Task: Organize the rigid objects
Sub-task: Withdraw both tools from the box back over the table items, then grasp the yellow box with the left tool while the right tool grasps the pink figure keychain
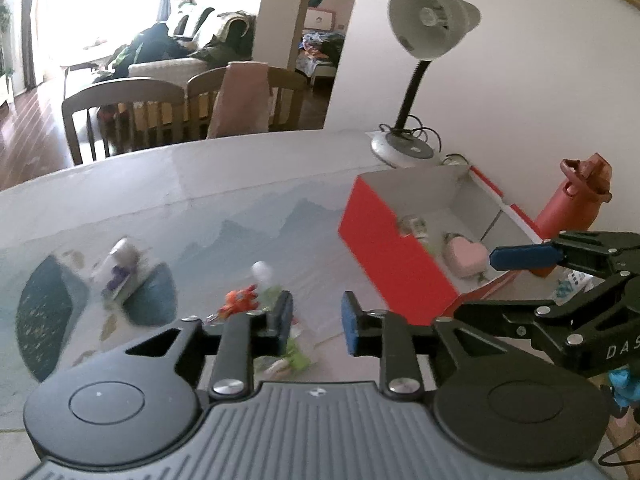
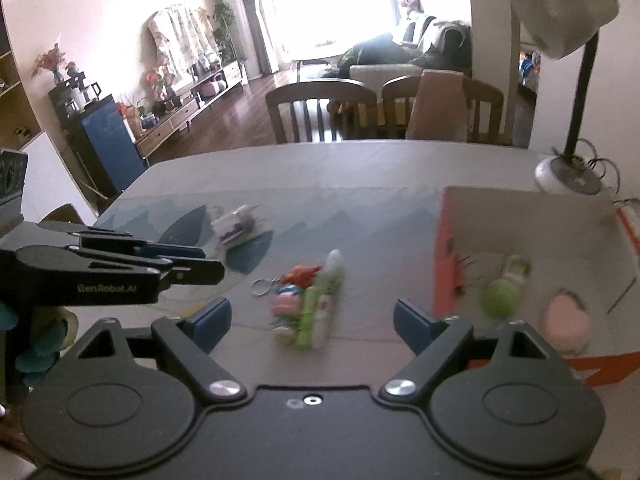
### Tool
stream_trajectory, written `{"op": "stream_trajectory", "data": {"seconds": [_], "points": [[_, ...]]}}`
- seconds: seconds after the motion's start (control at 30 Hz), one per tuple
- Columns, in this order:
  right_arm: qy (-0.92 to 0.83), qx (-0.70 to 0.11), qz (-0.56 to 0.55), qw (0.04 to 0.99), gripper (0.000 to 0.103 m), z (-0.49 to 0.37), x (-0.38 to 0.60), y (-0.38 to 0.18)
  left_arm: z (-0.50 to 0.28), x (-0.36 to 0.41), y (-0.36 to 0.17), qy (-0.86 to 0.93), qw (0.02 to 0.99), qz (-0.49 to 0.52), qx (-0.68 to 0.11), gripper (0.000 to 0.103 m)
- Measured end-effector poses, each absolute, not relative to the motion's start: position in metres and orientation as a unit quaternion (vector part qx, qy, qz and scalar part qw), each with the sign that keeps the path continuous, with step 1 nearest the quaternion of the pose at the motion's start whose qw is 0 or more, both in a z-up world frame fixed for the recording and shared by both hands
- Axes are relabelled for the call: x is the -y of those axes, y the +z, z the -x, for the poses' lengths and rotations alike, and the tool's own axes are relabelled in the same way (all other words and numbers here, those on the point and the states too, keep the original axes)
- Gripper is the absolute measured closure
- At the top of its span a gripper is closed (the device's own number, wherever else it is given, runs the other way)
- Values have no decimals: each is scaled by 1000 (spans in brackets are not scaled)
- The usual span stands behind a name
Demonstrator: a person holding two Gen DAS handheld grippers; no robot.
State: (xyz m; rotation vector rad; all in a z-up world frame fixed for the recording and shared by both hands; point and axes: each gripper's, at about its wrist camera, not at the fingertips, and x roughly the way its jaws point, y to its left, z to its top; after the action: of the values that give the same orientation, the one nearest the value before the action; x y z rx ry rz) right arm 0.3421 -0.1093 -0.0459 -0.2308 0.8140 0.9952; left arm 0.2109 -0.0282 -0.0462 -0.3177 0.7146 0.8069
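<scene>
A red box with a white inside (image 1: 380, 236) (image 2: 444, 264) stands at the right of the table. It holds a pink heart-shaped case (image 1: 466, 258) (image 2: 566, 322) and a small green bottle (image 2: 500, 296) (image 1: 414, 228). On the cloth lie a green and white tube (image 2: 320, 308) (image 1: 294, 354), an orange toy keychain (image 1: 240, 300) (image 2: 300, 274) and a white and purple bottle (image 1: 120, 270) (image 2: 236, 226). My left gripper (image 1: 316, 322) is open and empty just above the tube. My right gripper (image 2: 312, 320) is open and empty over the tube; it also shows in the left wrist view (image 1: 528, 258).
A desk lamp (image 1: 416, 80) (image 2: 576, 80) stands at the back right against the wall. A red water bottle (image 1: 576, 204) stands right of the box. Wooden chairs (image 1: 132, 116) (image 2: 320, 108) line the table's far edge.
</scene>
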Motion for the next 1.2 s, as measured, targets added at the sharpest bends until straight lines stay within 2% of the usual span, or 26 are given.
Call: {"op": "stream_trajectory", "data": {"seconds": [0.37, 0.4, 0.47, 0.5, 0.53, 0.67, 0.73, 0.87, 0.97, 1.03, 1.2], "points": [[452, -403, 107, 789, 15, -311, 67, -67, -128, 3, -62, 408, 825, 171, -351, 72], [449, -403, 109, 790, 15, -309, 64, -70, -123, 1, -64, 409, 825, 171, -351, 70], [443, -404, 114, 792, 15, -306, 60, -76, -114, -1, -67, 411, 823, 172, -353, 53], [439, -406, 116, 793, 15, -306, 57, -80, -111, -2, -70, 412, 822, 173, -353, 40], [437, -407, 118, 794, 15, -306, 55, -83, -107, -3, -72, 413, 822, 172, -353, 38], [427, -411, 124, 796, 16, -308, 43, -97, -101, -7, -82, 407, 822, 174, -359, 36], [424, -413, 125, 796, 17, -311, 38, -102, -98, -9, -88, 408, 820, 175, -361, 28], [419, -415, 132, 797, 18, -317, 24, -114, -94, -13, -100, 397, 822, 184, -364, 28], [418, -422, 135, 793, 20, -322, 12, -125, -94, -16, -110, 394, 823, 182, -368, 19], [416, -430, 136, 789, 25, -325, 5, -133, -94, -16, -116, 390, 824, 182, -368, 19], [414, -440, 151, 783, 28, -328, -10, -148, -97, -13, -129, 389, 825, 167, -375, 18]]}}
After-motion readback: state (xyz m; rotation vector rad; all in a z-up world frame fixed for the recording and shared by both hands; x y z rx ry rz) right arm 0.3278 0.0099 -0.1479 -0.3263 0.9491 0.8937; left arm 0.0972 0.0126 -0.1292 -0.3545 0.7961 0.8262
